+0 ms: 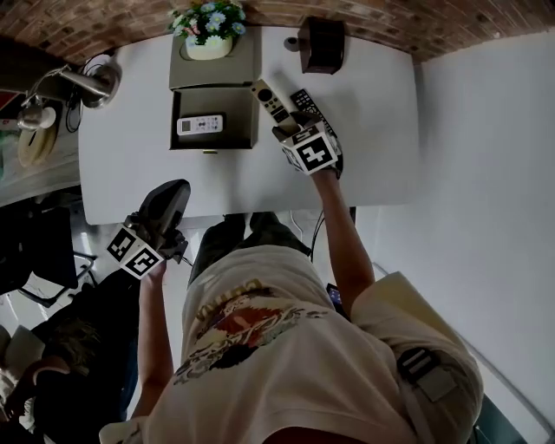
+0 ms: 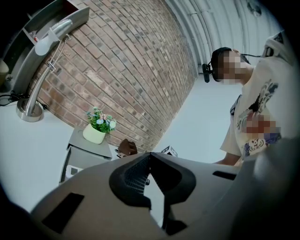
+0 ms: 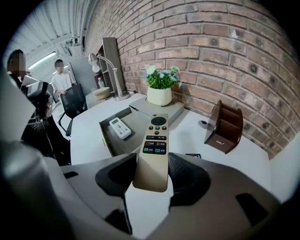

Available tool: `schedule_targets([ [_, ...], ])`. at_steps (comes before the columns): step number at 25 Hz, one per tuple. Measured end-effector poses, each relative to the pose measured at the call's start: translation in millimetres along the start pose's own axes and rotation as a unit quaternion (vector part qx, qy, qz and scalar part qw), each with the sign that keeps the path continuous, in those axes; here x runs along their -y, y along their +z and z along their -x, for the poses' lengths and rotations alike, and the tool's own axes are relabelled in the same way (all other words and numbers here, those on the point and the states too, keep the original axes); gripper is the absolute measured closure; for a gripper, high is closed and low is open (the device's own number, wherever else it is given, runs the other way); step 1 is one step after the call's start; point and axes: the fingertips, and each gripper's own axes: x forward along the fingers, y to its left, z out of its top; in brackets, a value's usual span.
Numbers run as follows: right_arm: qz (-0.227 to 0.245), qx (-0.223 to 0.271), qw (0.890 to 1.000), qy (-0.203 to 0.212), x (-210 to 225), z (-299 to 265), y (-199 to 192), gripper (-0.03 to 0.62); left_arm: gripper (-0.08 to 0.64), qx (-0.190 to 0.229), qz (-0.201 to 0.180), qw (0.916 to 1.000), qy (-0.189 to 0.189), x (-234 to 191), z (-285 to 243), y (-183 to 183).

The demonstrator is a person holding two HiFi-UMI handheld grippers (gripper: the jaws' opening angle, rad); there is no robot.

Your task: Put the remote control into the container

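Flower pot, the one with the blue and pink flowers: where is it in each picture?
Head view: flower pot at the top edge, left of middle, on the grey box.
Left gripper view: flower pot at lower left, on the same box.
Right gripper view: flower pot at upper middle, near the wall.
Shared landmark: the brick wall just behind it.

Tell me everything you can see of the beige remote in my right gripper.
The beige remote is a slim, flat bar that looks like plastic. It has a round black pad at the far end, with small dark buttons and coloured keys below. The right hand-held gripper clamps its near end by the sides, buttons up. It seems lifted off the white table, pointing toward the open grey container.
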Motion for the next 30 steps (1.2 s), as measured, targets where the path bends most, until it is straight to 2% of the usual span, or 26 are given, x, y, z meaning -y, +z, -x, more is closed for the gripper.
schedule_targets([
  [6,0.04,-0.009,0.999,0.016,-25,-10,19,0.377,0.554,0.019,0.004,0.9998,0.006,-21,24,14],
  [13,0.099,-0.06,0.992,0.046,-55,-40,32,0.377,0.554,0.033,0.01,0.9991,0.026,-43,60,21],
  [19,0.155,-0.089,0.981,0.082,-77,-73,52,0.377,0.554,0.054,0.024,0.9956,0.072,-68,98,18],
  [30,0.22,-0.112,0.962,0.119,-96,-116,86,0.377,0.554,0.079,0.046,0.9901,0.106,-91,118,16],
])
